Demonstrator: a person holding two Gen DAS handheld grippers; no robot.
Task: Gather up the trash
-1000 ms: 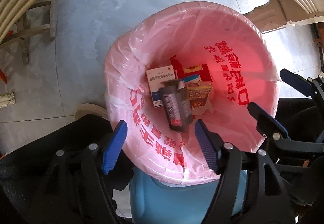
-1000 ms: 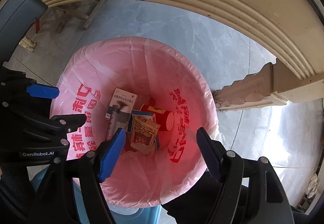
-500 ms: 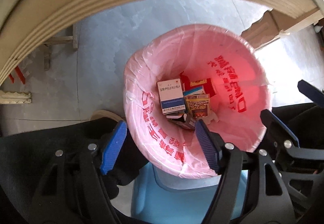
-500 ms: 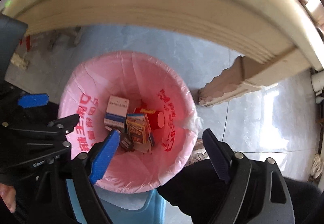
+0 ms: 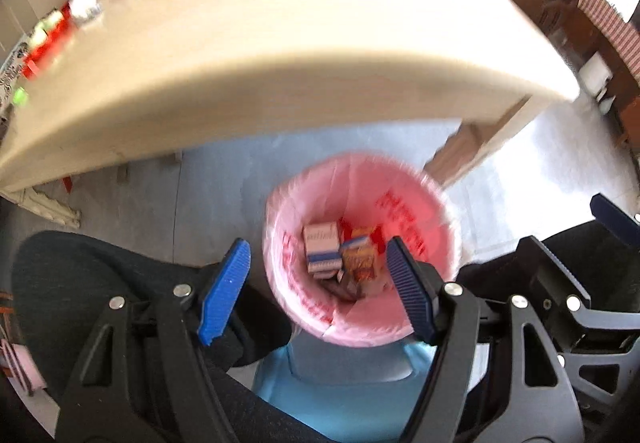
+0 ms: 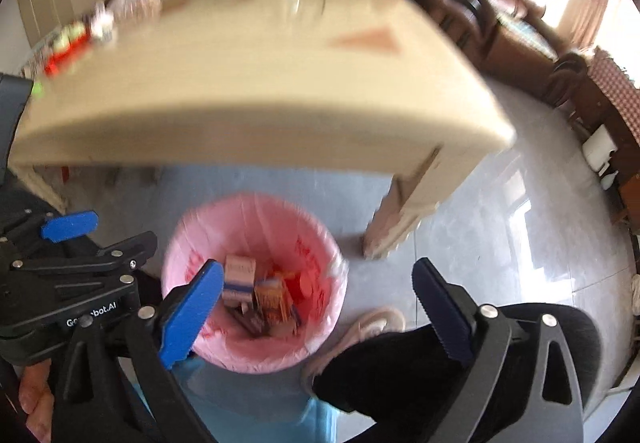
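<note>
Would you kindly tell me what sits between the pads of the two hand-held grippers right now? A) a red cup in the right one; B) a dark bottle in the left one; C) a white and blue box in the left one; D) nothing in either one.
D: both the left hand-held gripper and the right hand-held gripper stand open and empty, while the boxes lie down in the pink-lined bin.

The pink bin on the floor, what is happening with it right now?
A person holds two tongs above the pink-lined bin, which stands beside the table. Small boxes already lie inside the bin. The left tongs are open and empty. The right tongs have just been opening, with nothing between them.
</note>
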